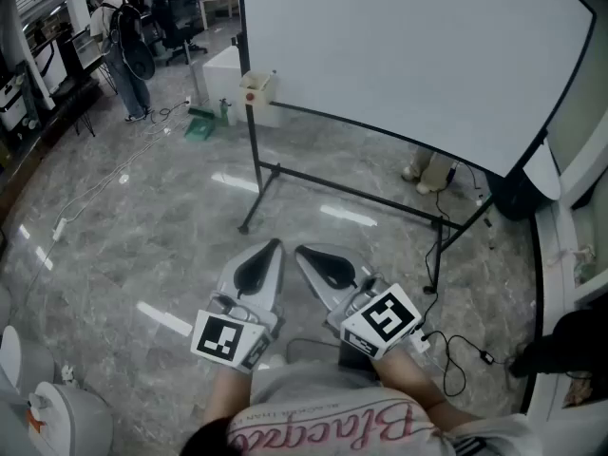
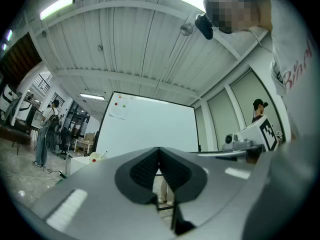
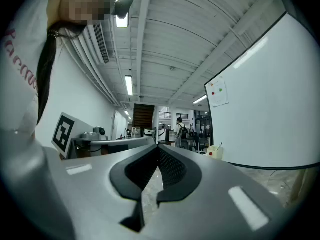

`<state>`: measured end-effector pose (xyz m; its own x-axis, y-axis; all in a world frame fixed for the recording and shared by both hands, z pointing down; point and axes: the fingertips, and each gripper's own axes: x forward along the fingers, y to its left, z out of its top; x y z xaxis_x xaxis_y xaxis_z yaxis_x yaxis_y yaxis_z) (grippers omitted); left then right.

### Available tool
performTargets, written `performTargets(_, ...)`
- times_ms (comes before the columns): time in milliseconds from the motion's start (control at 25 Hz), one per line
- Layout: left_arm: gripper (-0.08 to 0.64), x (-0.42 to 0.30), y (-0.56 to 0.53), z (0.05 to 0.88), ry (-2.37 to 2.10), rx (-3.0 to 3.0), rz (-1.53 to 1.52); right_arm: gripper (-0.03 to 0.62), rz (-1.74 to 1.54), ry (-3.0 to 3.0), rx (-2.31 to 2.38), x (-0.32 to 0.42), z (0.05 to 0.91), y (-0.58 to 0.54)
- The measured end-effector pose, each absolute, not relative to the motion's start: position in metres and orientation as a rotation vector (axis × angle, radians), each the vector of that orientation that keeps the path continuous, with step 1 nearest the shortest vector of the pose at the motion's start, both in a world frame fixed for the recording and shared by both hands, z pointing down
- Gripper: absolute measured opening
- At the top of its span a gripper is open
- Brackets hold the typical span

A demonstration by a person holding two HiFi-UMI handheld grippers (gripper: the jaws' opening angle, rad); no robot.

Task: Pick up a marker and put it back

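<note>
Start of run: both grippers idle, marker not yet approached.

The left gripper (image 1: 272, 249) and right gripper (image 1: 304, 256) are held side by side near the body, each with its jaws clenched on nothing. The marker (image 1: 272, 75) stands in a small cup (image 1: 254, 91) at the whiteboard (image 1: 408, 55) left edge, far from both grippers. Risks, as I judge them:
- If the jaws reach the cup unopened, the tips would likely knock the marker over or jolt the cup.
- The stand foot (image 1: 249, 218) and floor cable (image 1: 454, 351) lie near the walking path and could snag a step.

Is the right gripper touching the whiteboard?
Apart. The head view shows floor between the right gripper and the whiteboard.
</note>
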<state>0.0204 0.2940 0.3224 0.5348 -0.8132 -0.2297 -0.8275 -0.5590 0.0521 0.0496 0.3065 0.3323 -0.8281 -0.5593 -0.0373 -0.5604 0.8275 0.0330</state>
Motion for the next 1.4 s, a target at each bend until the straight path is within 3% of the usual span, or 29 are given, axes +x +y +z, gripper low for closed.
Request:
performTargets(880, -0.002, 0.047, 0.293, 0.34, 1.541, -2.716, 0.315, 0.002, 0.004, 3.004, -0.846, 0.081, 0.349, 0.311)
performTargets(1400, -0.002, 0.013, 0.185, 0.344, 1.531, -2.736, 0.349, 0.002, -0.032, 3.012, -0.876, 0.048, 0.362, 0.202)
